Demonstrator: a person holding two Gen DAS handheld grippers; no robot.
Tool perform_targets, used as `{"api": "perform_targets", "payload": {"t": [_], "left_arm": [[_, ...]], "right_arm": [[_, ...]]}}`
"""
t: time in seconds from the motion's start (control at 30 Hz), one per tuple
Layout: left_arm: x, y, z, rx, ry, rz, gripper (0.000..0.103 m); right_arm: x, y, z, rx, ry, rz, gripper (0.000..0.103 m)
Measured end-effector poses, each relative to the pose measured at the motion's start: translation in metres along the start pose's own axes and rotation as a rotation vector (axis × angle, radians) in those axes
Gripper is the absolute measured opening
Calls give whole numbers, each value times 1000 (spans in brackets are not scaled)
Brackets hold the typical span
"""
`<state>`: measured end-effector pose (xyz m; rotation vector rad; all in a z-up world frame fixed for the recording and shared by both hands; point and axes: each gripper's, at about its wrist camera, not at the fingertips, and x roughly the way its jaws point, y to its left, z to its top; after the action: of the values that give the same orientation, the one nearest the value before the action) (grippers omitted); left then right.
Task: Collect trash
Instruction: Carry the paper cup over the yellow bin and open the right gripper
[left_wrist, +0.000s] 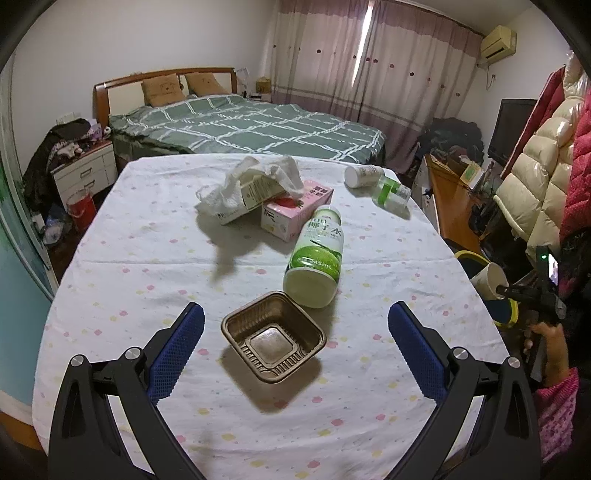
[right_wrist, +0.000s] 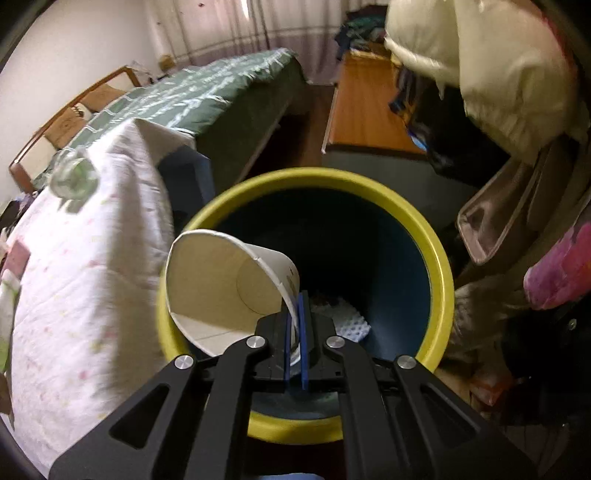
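My left gripper (left_wrist: 295, 314) is open above the table, its blue pads on either side of a brown plastic tray (left_wrist: 274, 335). Behind the tray lie a green-and-white bottle (left_wrist: 317, 258), a pink box (left_wrist: 297, 210), a carton under a white plastic bag (left_wrist: 251, 184), a white jar (left_wrist: 364, 175) and a clear green bottle (left_wrist: 392, 192). My right gripper (right_wrist: 295, 306) is shut on the rim of a white paper cup (right_wrist: 225, 280), held tilted over the yellow-rimmed bin (right_wrist: 441, 266). The cup (left_wrist: 489, 280) and bin (left_wrist: 467, 254) also show in the left wrist view, off the table's right edge.
The table has a white flowered cloth (left_wrist: 147, 258). White foam trash (right_wrist: 347, 317) lies in the bin's bottom. A bed (left_wrist: 240, 125) stands behind the table, a wooden desk (left_wrist: 450, 199) and hanging coats (left_wrist: 535, 177) to the right, a nightstand (left_wrist: 85, 173) to the left.
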<state>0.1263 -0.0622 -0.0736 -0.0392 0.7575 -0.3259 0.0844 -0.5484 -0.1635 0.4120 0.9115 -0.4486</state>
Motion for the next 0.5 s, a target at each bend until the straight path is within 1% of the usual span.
{"api": "perform_targets", "payload": {"t": [0.07, 0.13, 0.2, 0.37, 0.5], "left_arm": [[3, 0, 0, 0, 5, -3, 98], [6, 0, -1, 1, 12, -7, 98], [10, 1, 0, 3, 19, -12, 98], [16, 4, -2, 9, 34, -26, 98], [21, 7, -3, 37, 47, -33, 98]], "right_arm": [[3, -5, 0, 15, 1, -14, 6], [5, -9, 0, 23, -2, -19, 10], [4, -11, -1, 27, -8, -22, 19], [-4, -9, -1, 29, -27, -18, 20], [-13, -2, -2, 14, -39, -6, 20]]}}
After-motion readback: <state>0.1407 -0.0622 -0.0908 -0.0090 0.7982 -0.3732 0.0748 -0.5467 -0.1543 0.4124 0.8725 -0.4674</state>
